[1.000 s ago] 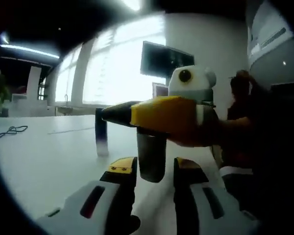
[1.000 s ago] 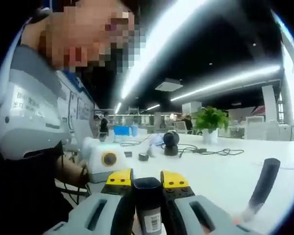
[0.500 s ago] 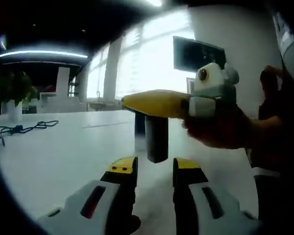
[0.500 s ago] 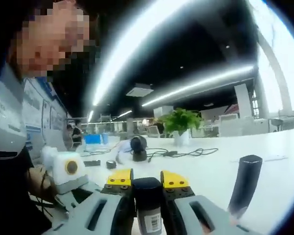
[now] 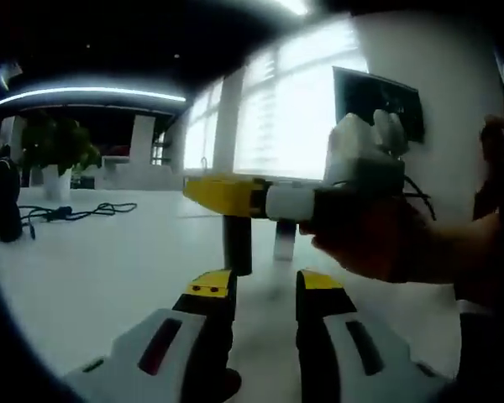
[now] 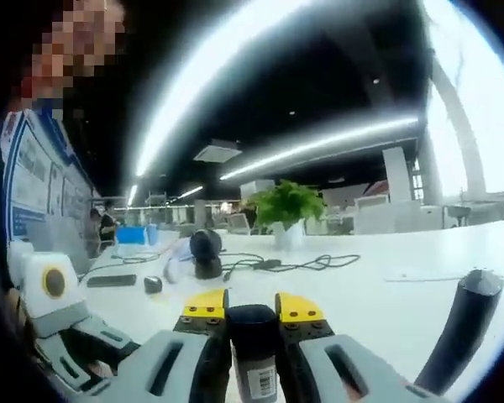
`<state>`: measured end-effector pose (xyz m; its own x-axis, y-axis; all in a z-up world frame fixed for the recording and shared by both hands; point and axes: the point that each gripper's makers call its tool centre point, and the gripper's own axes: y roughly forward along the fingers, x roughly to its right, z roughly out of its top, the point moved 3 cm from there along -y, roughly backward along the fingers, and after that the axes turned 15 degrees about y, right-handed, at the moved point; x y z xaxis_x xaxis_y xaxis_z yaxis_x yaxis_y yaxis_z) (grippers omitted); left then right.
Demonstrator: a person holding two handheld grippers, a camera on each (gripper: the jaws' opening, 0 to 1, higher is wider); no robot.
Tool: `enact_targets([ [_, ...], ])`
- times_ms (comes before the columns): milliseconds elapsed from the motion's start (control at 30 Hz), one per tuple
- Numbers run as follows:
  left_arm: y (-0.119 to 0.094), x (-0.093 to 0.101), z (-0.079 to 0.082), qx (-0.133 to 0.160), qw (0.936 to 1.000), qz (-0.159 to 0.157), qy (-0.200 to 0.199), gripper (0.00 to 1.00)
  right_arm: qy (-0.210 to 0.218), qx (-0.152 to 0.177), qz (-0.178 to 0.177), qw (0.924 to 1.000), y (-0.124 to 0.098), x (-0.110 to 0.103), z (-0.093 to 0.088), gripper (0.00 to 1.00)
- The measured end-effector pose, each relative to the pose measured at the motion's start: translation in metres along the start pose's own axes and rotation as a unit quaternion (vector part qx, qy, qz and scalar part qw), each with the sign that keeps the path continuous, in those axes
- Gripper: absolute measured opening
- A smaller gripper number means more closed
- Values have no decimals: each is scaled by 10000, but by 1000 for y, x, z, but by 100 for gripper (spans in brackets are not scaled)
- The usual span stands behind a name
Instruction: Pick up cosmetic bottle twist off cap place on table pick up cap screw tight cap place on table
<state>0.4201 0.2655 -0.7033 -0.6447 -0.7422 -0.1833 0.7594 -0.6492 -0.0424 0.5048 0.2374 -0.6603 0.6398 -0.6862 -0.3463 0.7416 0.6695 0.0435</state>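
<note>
Though half hidden between yellow tips, right gripper [image 6: 252, 317] pinching dark cosmetic bottle [image 6: 254, 353]; left gripper [image 5: 257, 290] spread, seemingly empty.

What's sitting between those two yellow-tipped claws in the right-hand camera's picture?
In the right gripper view, the right gripper has a dark cosmetic bottle clamped between its yellow-tipped jaws, its small barcode label facing the camera.

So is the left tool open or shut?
Open: the left tool has a clear gap between its jaws and holds nothing; the table shows between them.
</note>
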Motion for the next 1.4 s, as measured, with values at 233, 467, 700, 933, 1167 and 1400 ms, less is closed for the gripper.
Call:
enact_targets([
  [233,-1,-4,1,49,10000,70,-26,18,125,120,-220,9996,14,15,-12,13],
  [467,-2,-5,1,39,10000,70,12,18,77,201,-326,9992,14,24,-21,13],
  [700,-1,-3,0,20,9999,42,89,18,-138,137,-301,9994,21,23,-25,13],
  [933,0,-3,-1,-1,9999,57,142,18,-106,125,-220,9996,21,20,-25,13],
  [1167,0,-2,0,-5,9998,44,172,18,-200,-7,-160,9997,20,15,-29,14],
  [1400,0,-2,0,-14,9998,59,209,18,-254,-115,-154,9995,20,16,-33,15],
])
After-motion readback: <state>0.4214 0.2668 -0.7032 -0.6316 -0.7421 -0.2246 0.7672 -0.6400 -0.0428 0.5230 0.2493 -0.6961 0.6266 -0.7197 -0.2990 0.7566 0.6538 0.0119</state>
